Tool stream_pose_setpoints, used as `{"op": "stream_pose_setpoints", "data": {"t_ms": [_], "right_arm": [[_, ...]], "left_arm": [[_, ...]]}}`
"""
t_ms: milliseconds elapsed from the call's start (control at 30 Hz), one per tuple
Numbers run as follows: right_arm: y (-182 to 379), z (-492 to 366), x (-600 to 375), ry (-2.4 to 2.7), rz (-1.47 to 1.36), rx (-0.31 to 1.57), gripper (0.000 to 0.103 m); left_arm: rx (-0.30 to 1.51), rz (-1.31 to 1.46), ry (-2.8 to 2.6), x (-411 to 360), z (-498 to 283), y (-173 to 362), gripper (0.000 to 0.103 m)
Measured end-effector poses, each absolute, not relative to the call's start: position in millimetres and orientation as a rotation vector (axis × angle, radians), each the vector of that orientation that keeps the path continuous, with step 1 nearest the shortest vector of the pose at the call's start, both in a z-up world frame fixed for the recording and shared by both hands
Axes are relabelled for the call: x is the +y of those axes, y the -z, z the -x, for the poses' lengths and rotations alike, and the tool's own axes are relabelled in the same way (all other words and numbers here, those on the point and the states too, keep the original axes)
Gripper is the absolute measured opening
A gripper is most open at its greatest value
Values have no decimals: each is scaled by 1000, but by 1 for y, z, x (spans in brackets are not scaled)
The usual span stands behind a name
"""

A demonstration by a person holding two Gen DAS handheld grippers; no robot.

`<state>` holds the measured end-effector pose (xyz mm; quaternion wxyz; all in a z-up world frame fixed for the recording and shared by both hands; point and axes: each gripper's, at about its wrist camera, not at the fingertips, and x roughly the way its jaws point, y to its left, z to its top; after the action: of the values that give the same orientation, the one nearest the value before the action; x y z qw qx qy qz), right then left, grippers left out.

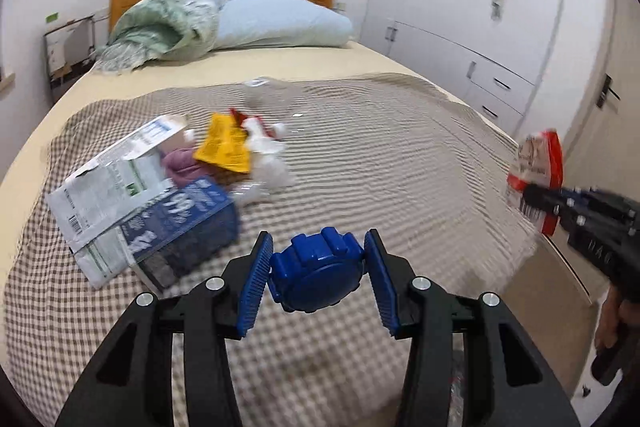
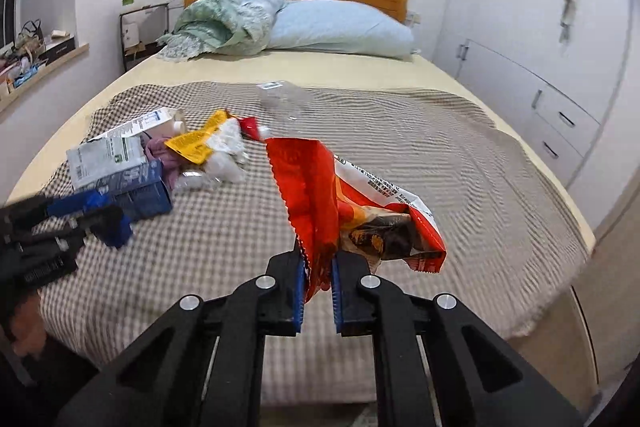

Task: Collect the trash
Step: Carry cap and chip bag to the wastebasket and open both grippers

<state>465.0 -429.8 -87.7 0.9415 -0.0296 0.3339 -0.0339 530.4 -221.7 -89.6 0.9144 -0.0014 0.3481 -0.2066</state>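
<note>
The left gripper (image 1: 318,271) pinches a blue plastic lid (image 1: 316,273), round and ribbed, at the lower centre of its view. The right gripper (image 2: 317,281) has its jaws pressed on a crinkled red foil snack bag (image 2: 320,195) with a zigzag edge, held above the checked blanket (image 2: 400,155). More trash lies at the left: flattened cartons (image 1: 120,187) and a yellow wrapper (image 1: 224,143).

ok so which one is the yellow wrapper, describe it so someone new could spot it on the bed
Start at the bed and its checked blanket, then find the trash pile on its left half. The yellow wrapper lies in the middle of the pile, between the flattened cartons and crumpled clear plastic. It is the only bright yellow piece there.
</note>
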Motion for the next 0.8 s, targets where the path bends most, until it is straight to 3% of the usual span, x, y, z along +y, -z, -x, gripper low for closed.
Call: {"op": "stream_pose_setpoints", "data": {"t_ms": [133,267,467,700,800], "right_arm": [[107,-411,-473,114,-9,702,11],[153,-352,-507,137,-67,791,11],[291,-285,-557,187,-301,1078,11],[419,-295,-592,185,-465,1263,11],[458,-325,-604,209,-475,1291,18]], "left_arm": [[714,-52,519,-267,-486,78,45],[826,-82,693,-327,-448,105,45],[1045,-185,799,-409,-395,188,45],[1223,-270,779,-448,-389,258,45],[1282,-254,747,-450,-399,279,45]]}}
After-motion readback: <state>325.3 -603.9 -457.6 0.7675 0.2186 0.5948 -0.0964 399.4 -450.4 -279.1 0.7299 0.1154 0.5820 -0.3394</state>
